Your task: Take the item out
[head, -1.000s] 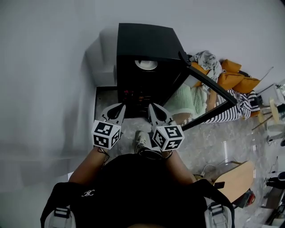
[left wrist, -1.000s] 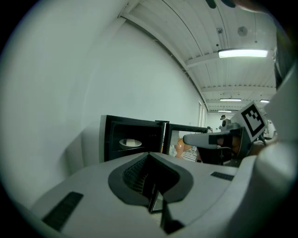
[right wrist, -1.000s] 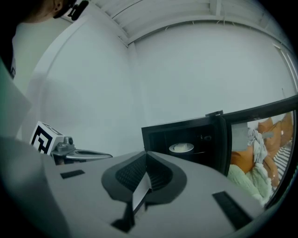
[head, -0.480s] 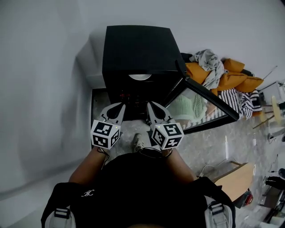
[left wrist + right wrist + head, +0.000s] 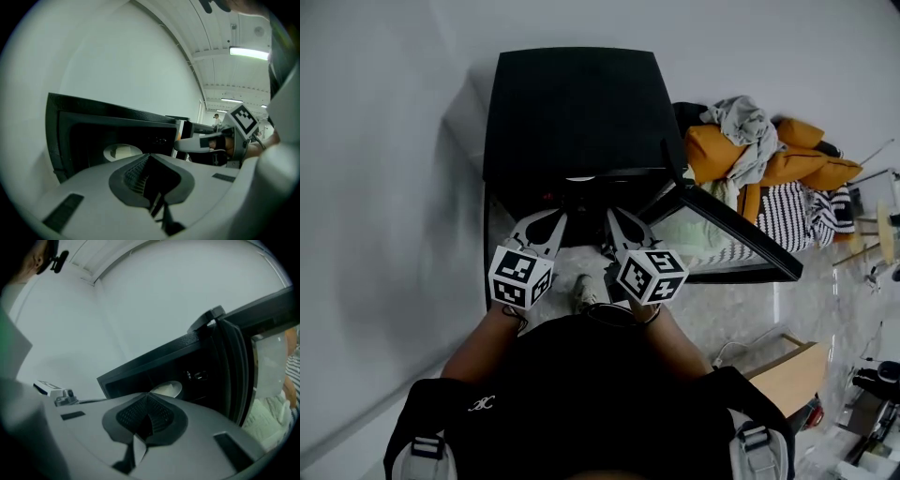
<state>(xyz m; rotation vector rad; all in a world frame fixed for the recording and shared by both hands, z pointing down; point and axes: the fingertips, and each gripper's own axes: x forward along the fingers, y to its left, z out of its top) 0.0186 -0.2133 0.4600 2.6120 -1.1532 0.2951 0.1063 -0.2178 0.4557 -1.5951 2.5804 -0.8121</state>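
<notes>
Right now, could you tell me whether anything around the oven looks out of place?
Yes: a jumbled heap of clothes lies beside the black oven, behind its open door. The white plate inside looks level.

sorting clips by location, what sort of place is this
Probably a workshop or lab hall staged with home items, not a real kitchen: a black oven-like cabinet with its door open against a bare wall, a heap of clothes and cushions beside it, and strip lights overhead.
</notes>
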